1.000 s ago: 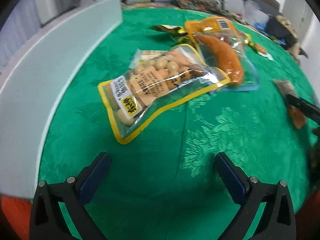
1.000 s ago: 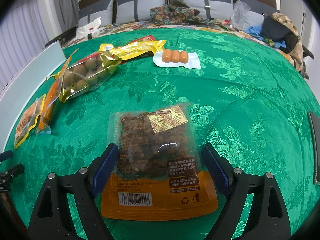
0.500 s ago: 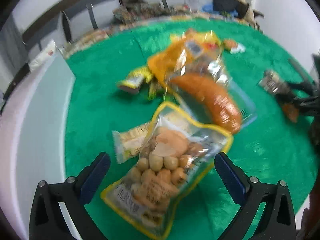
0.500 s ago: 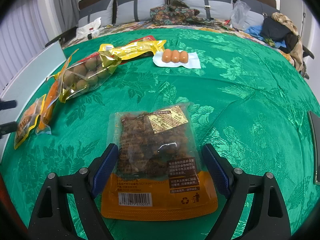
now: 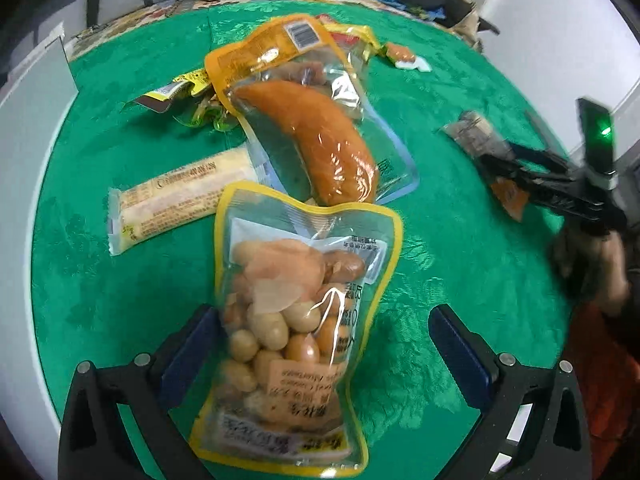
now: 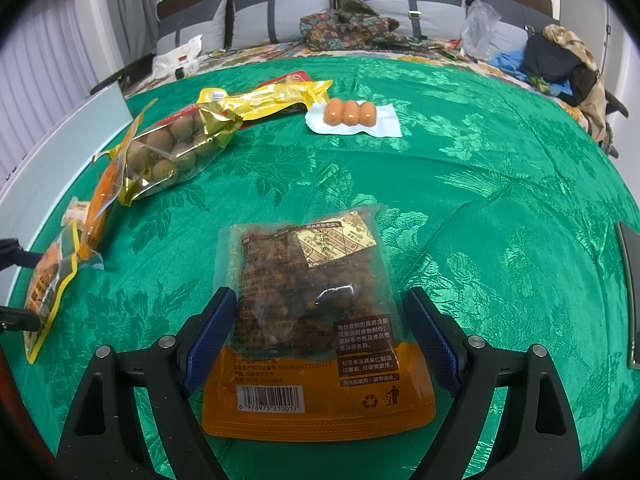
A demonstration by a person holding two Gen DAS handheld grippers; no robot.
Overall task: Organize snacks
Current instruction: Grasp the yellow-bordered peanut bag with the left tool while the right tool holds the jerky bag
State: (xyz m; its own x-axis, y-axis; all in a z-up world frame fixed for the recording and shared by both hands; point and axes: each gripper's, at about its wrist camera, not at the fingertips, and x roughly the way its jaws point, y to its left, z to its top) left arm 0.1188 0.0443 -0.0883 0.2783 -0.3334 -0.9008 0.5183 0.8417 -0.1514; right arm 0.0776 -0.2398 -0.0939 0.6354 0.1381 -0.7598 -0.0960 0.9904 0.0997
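The left gripper (image 5: 320,344) has swung in, its wide-open jaws now straddling the yellow-edged clear pouch of peanuts (image 5: 292,320), ungrasped; the right gripper (image 6: 320,336) stays spread around the orange-bottomed nut packet (image 6: 316,320).

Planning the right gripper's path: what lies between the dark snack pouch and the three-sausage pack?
Only bare green tablecloth between the dark snack pouch and three-sausage pack, right wrist view.

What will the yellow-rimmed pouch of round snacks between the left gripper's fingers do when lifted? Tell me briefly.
The yellow-rimmed pouch is probably floppy: its clear film already buckles. Its loose round pieces may shift and sag downward. The glossy film looks slippery, so the left gripper, open now, likely needs a firm pinch.
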